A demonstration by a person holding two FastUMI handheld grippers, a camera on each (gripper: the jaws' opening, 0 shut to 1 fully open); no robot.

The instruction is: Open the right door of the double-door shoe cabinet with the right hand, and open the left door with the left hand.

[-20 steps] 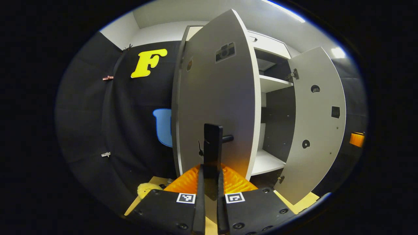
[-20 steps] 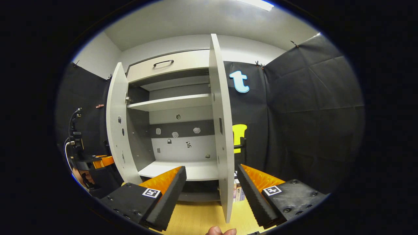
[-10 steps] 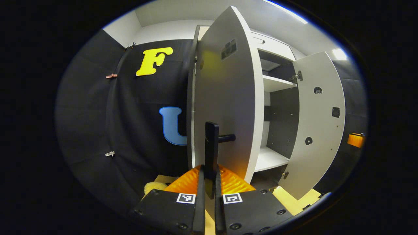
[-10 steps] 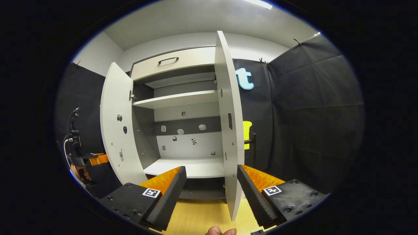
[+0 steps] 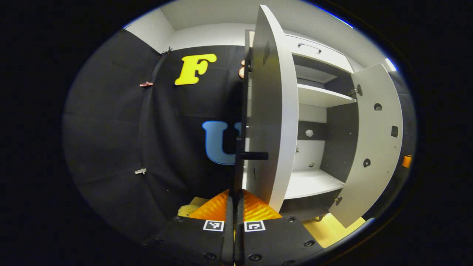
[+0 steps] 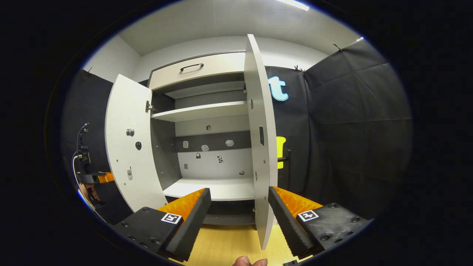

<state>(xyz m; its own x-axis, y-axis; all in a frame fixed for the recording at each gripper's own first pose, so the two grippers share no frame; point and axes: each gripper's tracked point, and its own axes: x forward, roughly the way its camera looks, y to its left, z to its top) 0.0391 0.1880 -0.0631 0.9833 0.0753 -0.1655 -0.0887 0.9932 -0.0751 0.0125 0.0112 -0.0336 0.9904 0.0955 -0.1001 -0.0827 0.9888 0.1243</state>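
Left gripper view: left gripper (image 5: 234, 210) pinched the black handle (image 5: 240, 162) of the left door (image 5: 271, 111), which stood swung wide; right door (image 5: 377, 140) open beyond; yellow soft object (image 5: 186, 210) at the floor's left edge.

Right gripper view: right gripper (image 6: 239, 210) spread, holding nothing, before the shoe cabinet (image 6: 207, 147); bare white shelves (image 6: 199, 111); top drawer (image 6: 196, 72) closed; a fingertip (image 6: 249, 261) at the bottom.

A pale wooden floor (image 6: 221, 247) runs under and ahead of the right gripper's fingers, and the shoe cabinet (image 6: 207, 92) stands on it straight ahead. In the left gripper view the same floor (image 5: 325, 232) shows low to the right, and a yellow soft thing (image 5: 184, 211) lies low to the left, too hidden to identify.
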